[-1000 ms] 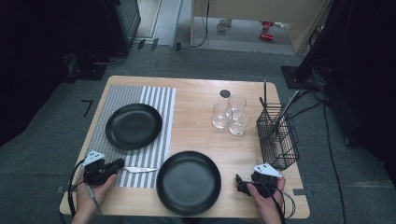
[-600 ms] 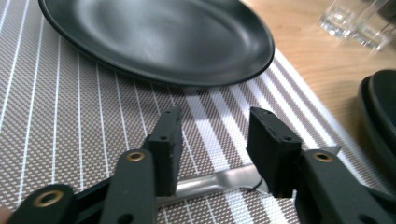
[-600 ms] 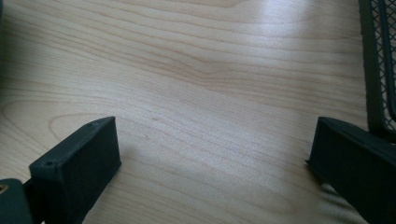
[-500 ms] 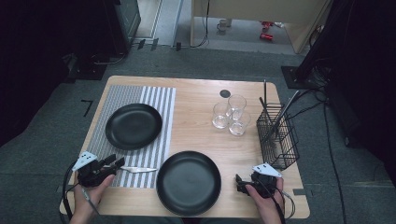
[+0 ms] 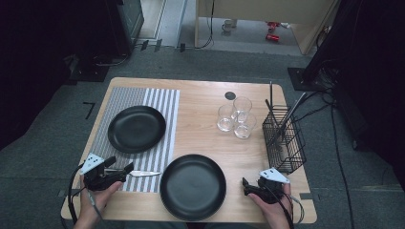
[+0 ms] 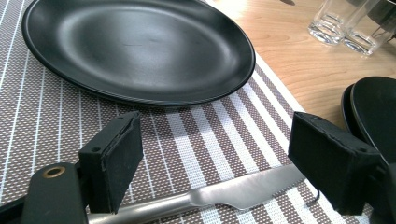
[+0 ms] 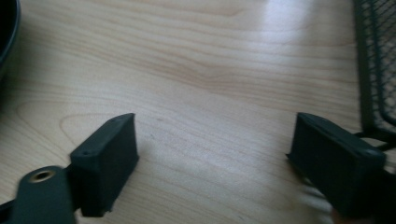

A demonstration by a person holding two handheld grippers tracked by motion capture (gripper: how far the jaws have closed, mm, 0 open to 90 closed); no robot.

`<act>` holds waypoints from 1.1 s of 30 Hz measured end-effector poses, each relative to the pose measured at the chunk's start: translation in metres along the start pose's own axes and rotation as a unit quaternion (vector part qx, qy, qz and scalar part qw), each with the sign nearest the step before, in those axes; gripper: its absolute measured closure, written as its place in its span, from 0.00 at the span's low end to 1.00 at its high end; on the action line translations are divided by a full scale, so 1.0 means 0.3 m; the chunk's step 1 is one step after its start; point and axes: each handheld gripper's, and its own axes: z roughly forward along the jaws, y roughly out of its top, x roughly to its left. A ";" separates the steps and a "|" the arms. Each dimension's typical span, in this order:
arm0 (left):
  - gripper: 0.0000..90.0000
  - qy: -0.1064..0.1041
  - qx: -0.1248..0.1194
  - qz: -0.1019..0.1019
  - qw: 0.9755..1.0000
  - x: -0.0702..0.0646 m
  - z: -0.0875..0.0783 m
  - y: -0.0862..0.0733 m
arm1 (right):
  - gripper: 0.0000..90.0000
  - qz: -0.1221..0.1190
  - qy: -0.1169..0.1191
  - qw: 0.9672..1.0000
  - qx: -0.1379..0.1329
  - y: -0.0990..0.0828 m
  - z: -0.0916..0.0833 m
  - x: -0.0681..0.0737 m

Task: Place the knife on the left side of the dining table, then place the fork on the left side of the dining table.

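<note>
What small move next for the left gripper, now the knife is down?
Probably draw the left gripper back off the knife: its jaws have just been opening, the pads stand clear of it, and it lies flat on the striped placemat beside the plate.

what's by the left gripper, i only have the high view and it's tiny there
Observer: The left gripper has open jaws, just been opening, with a knife lying flat on the striped placemat under them; the pads do not touch it.
Operator: which way does the blade face
Observer: In the left gripper view its serrated edge faces the far plate.
Operator: and the right one, anything in it
Observer: No. The right gripper has nothing between its pads, just bare table, with the wire basket close at its right side.
</note>
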 end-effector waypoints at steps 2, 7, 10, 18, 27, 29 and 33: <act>0.20 0.001 0.002 -0.002 1.000 0.002 0.001 0.000 | 0.19 -0.002 0.003 1.000 -0.019 0.010 -0.023 0.003; 0.20 0.008 0.009 -0.007 1.000 0.010 0.008 -0.004 | 0.35 0.030 -0.001 0.996 -0.084 0.056 -0.116 0.001; 0.20 0.010 0.010 -0.006 1.000 0.009 0.008 -0.005 | 0.39 0.018 -0.008 0.993 -0.115 0.096 -0.180 0.010; 0.20 0.013 0.014 -0.007 1.000 0.005 0.013 -0.008 | 0.45 0.010 -0.022 0.985 -0.170 0.206 -0.274 0.016; 0.22 0.000 0.020 0.000 1.000 -0.005 0.019 -0.009 | 0.47 0.019 -0.078 0.975 -0.209 0.331 -0.301 -0.030; 0.22 0.000 0.020 0.002 1.000 -0.008 0.020 -0.010 | 0.48 0.022 -0.088 0.973 -0.213 0.354 -0.296 -0.047; 0.23 0.000 0.021 0.005 1.000 -0.009 0.022 -0.010 | 0.53 0.020 -0.115 0.970 -0.215 0.388 -0.275 -0.068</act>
